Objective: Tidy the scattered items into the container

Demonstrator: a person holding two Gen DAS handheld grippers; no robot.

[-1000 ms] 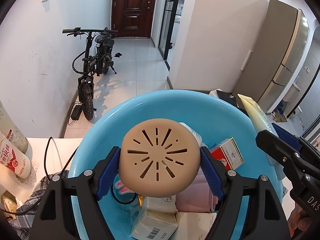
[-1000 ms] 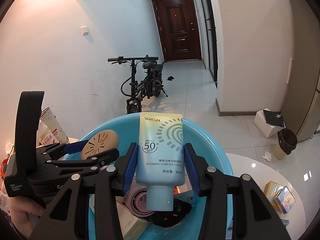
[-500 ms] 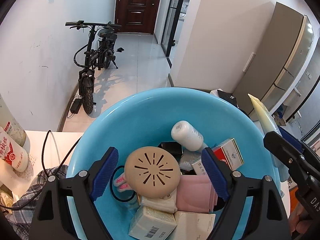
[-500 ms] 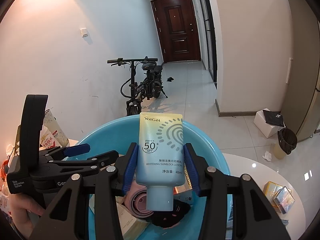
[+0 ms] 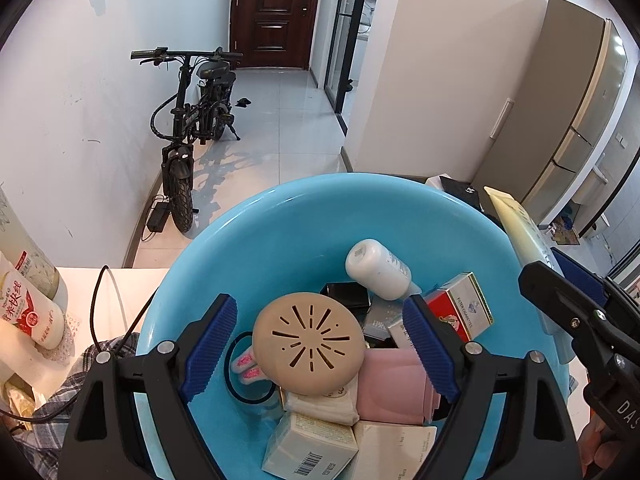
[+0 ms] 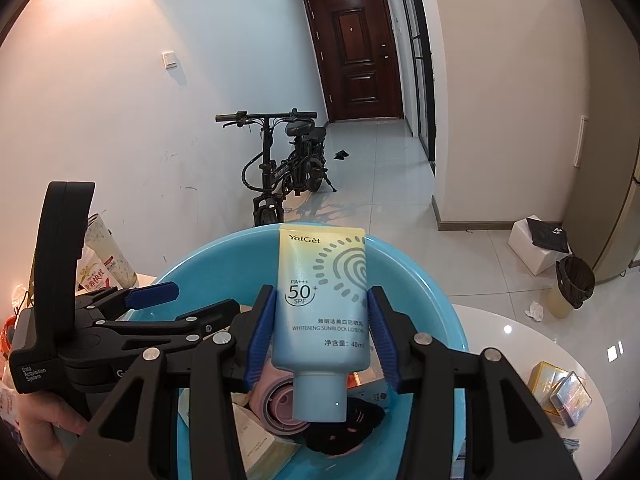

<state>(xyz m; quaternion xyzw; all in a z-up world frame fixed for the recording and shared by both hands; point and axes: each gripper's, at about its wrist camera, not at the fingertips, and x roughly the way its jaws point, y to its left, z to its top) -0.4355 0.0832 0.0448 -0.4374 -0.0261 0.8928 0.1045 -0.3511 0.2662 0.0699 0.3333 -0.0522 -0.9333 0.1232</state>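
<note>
Two grippers hung over the blue basin (image 5: 280, 216), which sat on the white desk (image 6: 520, 344).

Left gripper (image 5: 320, 344): one second before, its blue pads were clamped on the tan slotted disc (image 5: 308, 350), held up above the basin's contents. By this moment the jaws stood apart with neither pad touching the disc. The disc had dropped and lay in the basin, resting on a white tissue pack (image 5: 320, 404) and against a pink folded item (image 5: 394, 386). A white bottle (image 5: 376, 268), a red and white carton (image 5: 464, 312) and a barcoded box (image 5: 310, 446) lay around it, unchanged in place.

Right gripper (image 6: 322, 334): no change across the second. It was closed on the sunblock tube (image 6: 320, 312), cap end nearest the camera, held above the basin's near side. The tube was not yet in the basin.

Small boxes (image 6: 558, 394) remained on the desk to the right of the basin. A hand (image 6: 38, 436) held the left gripper's handle.
</note>
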